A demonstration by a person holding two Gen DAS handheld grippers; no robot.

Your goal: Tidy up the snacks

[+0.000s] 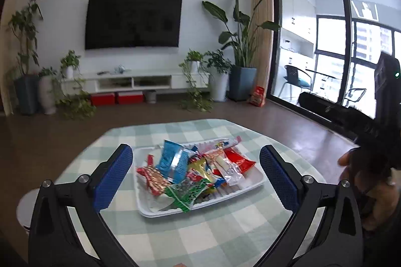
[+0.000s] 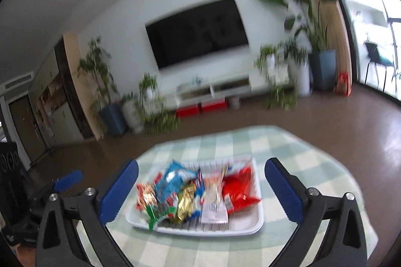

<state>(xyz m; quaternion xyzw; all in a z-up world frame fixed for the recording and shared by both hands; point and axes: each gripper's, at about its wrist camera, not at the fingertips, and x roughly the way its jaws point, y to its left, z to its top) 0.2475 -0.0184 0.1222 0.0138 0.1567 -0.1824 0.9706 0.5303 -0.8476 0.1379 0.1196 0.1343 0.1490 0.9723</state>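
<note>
A white tray (image 1: 150,210) holds a pile of snack packets: a blue packet (image 1: 173,161), a red packet (image 1: 239,159), a green packet (image 1: 186,194) and others. It sits on a green checked tablecloth (image 1: 200,237). My left gripper (image 1: 196,169) is open and empty, raised above and in front of the tray. In the right wrist view the same tray (image 2: 235,230) shows the blue packet (image 2: 173,179), the red packet (image 2: 238,189) and the green packet (image 2: 158,213). My right gripper (image 2: 201,180) is open and empty above the tray. That view is blurred.
The round table's far edge (image 1: 175,124) drops to a brown floor. A TV (image 1: 132,21), a white low cabinet (image 1: 135,81) and potted plants (image 1: 240,46) line the back wall. Glass doors (image 1: 325,41) stand at the right. The other gripper and hand (image 1: 371,166) show at right.
</note>
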